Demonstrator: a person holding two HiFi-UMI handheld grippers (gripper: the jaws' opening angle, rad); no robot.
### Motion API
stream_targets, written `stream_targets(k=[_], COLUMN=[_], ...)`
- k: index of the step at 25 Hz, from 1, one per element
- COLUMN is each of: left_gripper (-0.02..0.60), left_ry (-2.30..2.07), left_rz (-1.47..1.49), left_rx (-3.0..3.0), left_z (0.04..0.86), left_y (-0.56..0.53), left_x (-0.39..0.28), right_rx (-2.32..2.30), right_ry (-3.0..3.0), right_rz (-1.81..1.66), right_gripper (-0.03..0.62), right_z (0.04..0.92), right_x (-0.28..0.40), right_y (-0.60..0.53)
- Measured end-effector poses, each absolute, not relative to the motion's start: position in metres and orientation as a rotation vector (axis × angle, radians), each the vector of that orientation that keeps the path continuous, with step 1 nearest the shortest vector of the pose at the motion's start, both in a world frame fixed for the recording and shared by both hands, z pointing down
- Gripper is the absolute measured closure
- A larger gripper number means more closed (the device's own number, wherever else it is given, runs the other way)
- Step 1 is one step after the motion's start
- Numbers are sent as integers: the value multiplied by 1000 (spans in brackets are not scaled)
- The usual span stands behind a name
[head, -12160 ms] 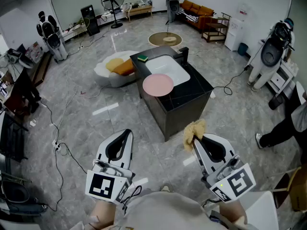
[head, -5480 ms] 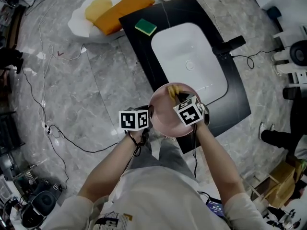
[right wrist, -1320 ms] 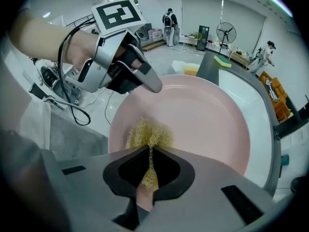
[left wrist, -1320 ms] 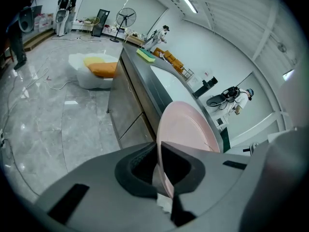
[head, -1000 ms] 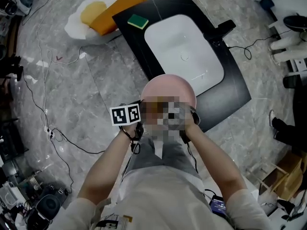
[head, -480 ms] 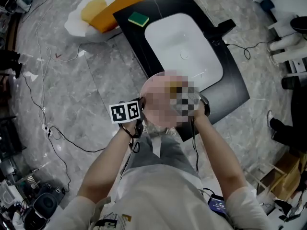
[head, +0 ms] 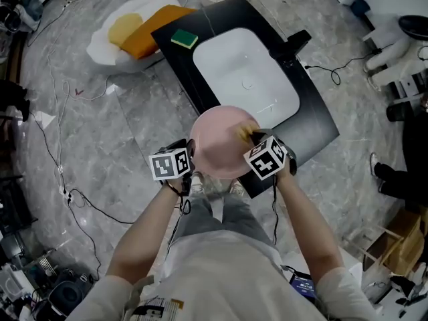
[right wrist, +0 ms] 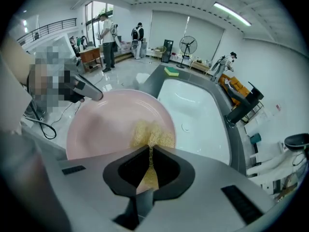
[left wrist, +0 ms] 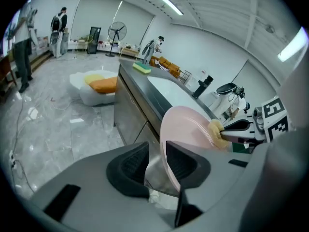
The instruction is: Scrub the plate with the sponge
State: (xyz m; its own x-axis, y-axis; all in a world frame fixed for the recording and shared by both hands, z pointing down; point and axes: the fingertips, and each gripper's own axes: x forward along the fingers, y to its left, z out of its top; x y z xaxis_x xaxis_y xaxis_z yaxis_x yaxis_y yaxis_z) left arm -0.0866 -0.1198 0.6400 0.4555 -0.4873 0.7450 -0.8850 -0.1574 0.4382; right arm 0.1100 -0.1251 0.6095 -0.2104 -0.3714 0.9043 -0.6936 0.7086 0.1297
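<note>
Pink plate point(right wrist: 108, 122) touches the yellow sponge point(right wrist: 152, 133) pinched by the right gripper point(right wrist: 149, 149).

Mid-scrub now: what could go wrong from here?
The jaws of the left claw have just been opening with the rim of the round pink plate between them; it could drop beside the black counter. The right claw presses the yellow sponge on that plate, which may push it loose.
</note>
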Motion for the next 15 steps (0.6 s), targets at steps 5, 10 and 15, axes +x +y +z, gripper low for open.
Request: stream_targets(k=[5, 10, 15], left_gripper=[457, 465, 489], left_ry=[-1259, -1303, -1338], left_rz=[519, 464, 447], left_rx=[1894, 2028, 2184], left_z=[599, 546, 490], left_y=[-131, -145, -154], left_x=[-100, -103, -106], right_rx=[937, 1055, 1171], right_ry=[-1912, -2032, -2153], right_rz=[393, 391, 295], right_gripper=[548, 548, 548], right_z=[568, 511, 442], right_x=[112, 110, 106], right_y=[-120, -123, -127])
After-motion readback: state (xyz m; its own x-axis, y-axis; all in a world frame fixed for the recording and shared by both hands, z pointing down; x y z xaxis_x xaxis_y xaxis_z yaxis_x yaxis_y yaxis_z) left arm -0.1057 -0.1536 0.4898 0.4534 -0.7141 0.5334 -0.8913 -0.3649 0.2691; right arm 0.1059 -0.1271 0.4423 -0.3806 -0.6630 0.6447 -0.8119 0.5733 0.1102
